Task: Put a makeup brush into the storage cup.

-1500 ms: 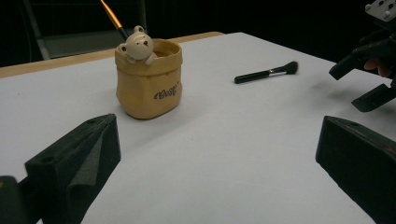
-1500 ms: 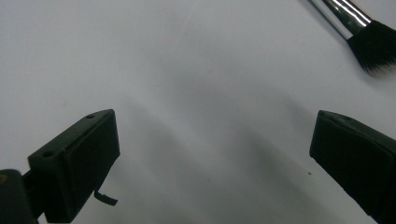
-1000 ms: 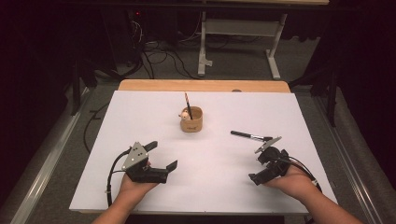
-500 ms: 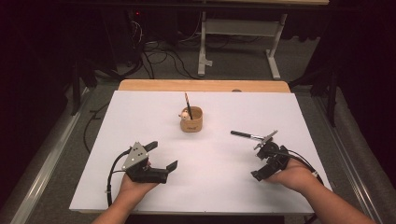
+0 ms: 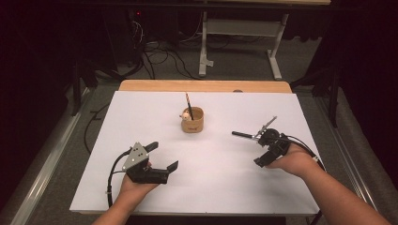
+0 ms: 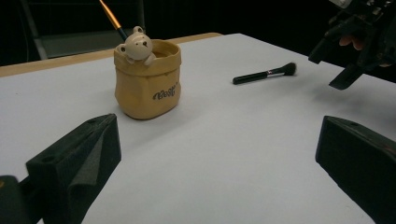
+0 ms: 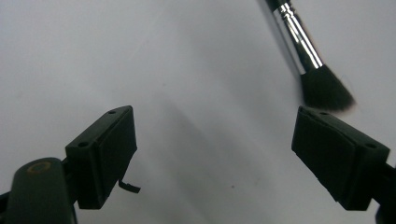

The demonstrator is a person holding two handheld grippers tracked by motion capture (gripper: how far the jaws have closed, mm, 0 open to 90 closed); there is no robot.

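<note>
Resting on the white table (image 5: 216, 187) near its front left corner, the left gripper (image 5: 165, 159) sits in the person's left hand (image 5: 133, 186) with its jaws spread wide and nothing between them; in the left gripper view they frame a stretch of bare surface. Beyond them stands a small tan pot (image 6: 147, 85) shaped like a sack, with a bear figure (image 6: 136, 44) peeking over its rim and an orange-handled brush (image 6: 111, 17) leaning out of it. In the high view this pot (image 5: 192, 120) stands upright near the middle of the table, slightly toward the far edge. A black makeup brush (image 6: 266, 73) lies flat on the table to the right of the pot, well apart from it. The right gripper (image 5: 269, 149), held in the right hand (image 5: 294, 160), hovers just beside the bristle end of that brush, tilted downward. In the right gripper view its jaws stand wide apart, gripping nothing, and the dark bristles (image 7: 324, 88) with their silver ferrule (image 7: 299, 35) lie just above the right-hand jaw, outside the gap.
</note>
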